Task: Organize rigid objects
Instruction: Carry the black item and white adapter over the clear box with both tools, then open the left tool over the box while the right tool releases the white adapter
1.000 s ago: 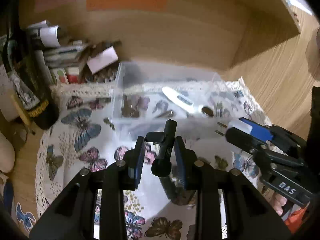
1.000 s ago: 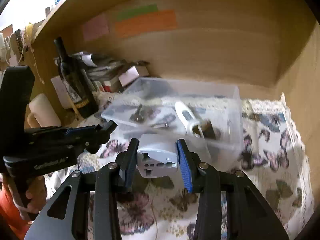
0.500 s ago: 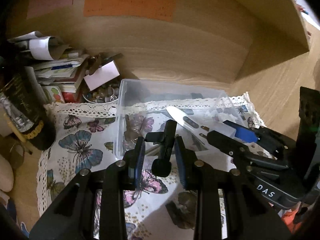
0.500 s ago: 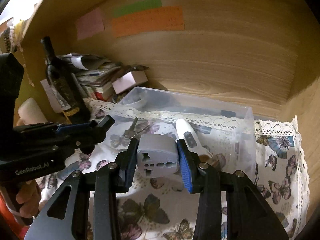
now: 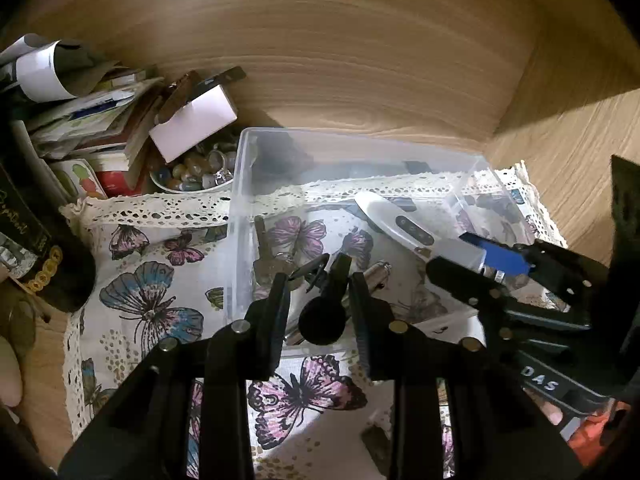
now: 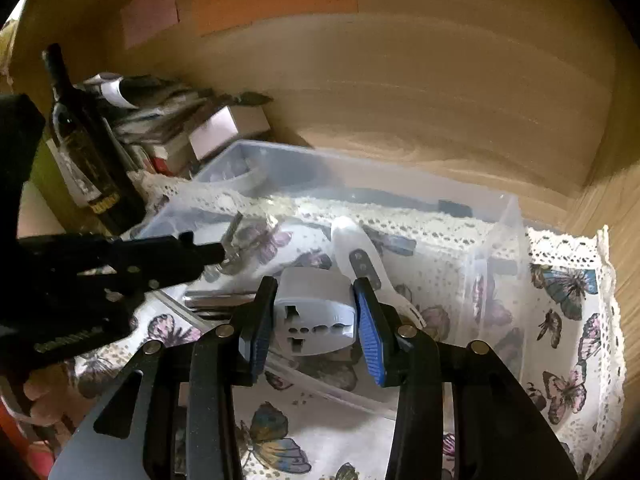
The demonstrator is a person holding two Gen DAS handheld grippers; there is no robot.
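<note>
The left gripper (image 5: pixel 320 280) is clamped on a black knobbed tool (image 5: pixel 323 312), held over the near edge of the clear bin (image 5: pixel 240 184). The right gripper (image 6: pixel 314 312) squeezes a grey adapter (image 6: pixel 316 318) just above that same bin — inside lie keys (image 5: pixel 268 264) and a white thermometer (image 5: pixel 394 222). A butterfly cloth (image 5: pixel 152 280) covers the bench.

One clear bin (image 5: pixel 240 216), one white adapter (image 6: pixel 316 316), one thermometer (image 5: pixel 394 222) (white), one wine bottle (image 6: pixel 80 148), two tools.
</note>
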